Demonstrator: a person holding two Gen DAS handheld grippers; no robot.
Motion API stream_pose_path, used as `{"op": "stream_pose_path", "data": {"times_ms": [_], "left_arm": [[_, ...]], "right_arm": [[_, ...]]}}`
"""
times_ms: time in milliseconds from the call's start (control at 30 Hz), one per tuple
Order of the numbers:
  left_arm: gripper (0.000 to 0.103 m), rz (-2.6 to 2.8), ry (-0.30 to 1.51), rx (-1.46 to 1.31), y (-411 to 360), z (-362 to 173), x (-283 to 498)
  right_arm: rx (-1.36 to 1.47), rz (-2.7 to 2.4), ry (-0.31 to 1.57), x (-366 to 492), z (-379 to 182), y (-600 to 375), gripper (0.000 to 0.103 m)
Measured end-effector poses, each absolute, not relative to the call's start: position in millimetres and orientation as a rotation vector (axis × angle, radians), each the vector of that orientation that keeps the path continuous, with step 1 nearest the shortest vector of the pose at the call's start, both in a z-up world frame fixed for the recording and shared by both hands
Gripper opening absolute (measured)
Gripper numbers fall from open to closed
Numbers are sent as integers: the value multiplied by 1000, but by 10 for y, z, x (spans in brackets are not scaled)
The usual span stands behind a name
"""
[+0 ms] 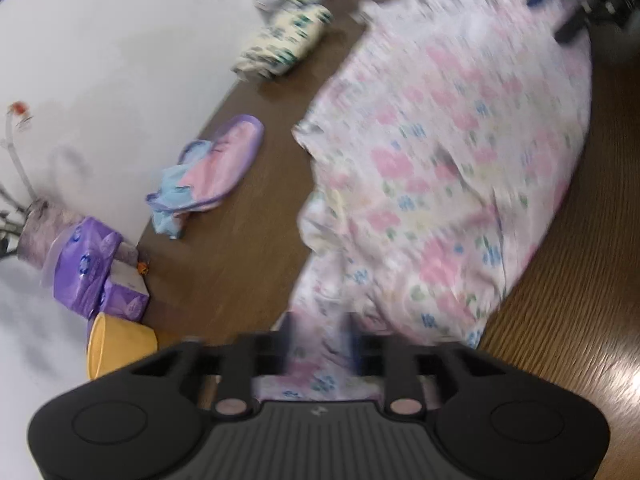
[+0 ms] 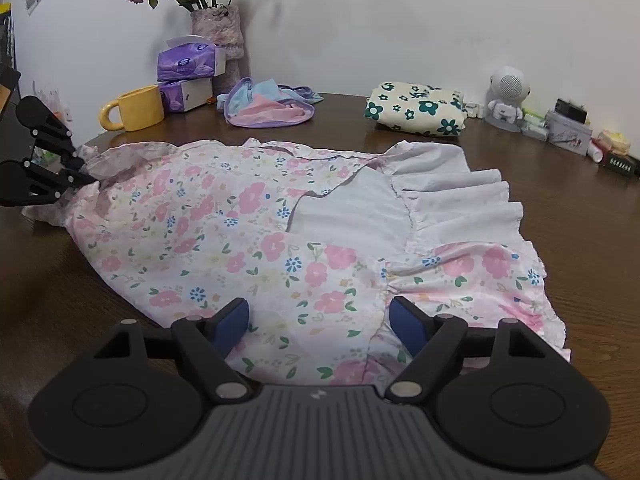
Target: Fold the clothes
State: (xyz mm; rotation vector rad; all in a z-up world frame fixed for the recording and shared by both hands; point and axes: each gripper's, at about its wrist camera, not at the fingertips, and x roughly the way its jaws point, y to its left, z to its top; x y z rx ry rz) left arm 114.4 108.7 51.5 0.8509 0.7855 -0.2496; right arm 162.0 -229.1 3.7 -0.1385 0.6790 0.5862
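Note:
A pink floral dress point(image 2: 248, 232) with a white ruffled lining lies spread on the brown table point(image 2: 580, 216). In the blurred left wrist view the dress point(image 1: 452, 152) runs away from my left gripper point(image 1: 320, 340), whose fingers are shut on a sleeve edge. The left gripper also shows in the right wrist view point(image 2: 86, 172) at the far left, pinching the dress's ruffled corner. My right gripper point(image 2: 318, 320) is open, its blue pads over the near hem of the dress, holding nothing.
At the table's back stand a yellow mug point(image 2: 138, 108), purple tissue packs point(image 2: 188, 60), a vase of dried flowers point(image 2: 218, 28), a crumpled pink-and-blue garment point(image 2: 268, 108), a folded green-flower cloth point(image 2: 416, 108), a white robot figure point(image 2: 506, 96) and small items point(image 2: 568, 132).

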Motion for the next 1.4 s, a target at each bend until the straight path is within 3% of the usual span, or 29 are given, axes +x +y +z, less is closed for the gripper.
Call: {"op": "stream_pose_path", "data": {"times_ms": [100,200,467,533,633,700,800,967,1033,1067,1100,1167,1300,1400], "left_arm": [[69,-281,749,727,1119,785,1073],[79,-313,715,594,1102,1057,1075],[82,-243,806,502,662,1375,1961],[82,-227,820,520,553,1366,2268],[81,-238,859,534,417,1255,2683],[76,-257,892,535,326,1135,2913],[57,-298,948,538,209,915,3162],[43,-377,983,575,98,595,3286],[36,-397,992,572,108,529,3298],[33,-407,997,569,115,498,3304],[32,-414,999,564,122,477,3307],[29,-427,996,550,139,455,3303],[27,-436,987,522,174,440,3288],[26,-434,977,501,200,441,3274]], "right_arm": [[-112,624,665,1652,237,-2448,79],[-154,633,626,1741,509,-2608,82],[-325,608,597,2737,1212,-2711,82],[-353,611,609,3079,1323,-2617,78],[-355,635,696,3639,1310,-2438,64],[-328,669,790,4007,1186,-2310,50],[-285,674,924,4419,911,-2119,48],[-307,601,1079,4747,507,-1836,47],[-340,567,1103,4788,427,-1777,43],[-344,559,1112,4799,404,-1766,35],[-344,553,1121,4804,385,-1758,25],[-332,558,1135,4790,361,-1770,16],[-297,570,1149,4746,341,-1811,4],[-246,562,1109,4678,423,-1891,2]]}}
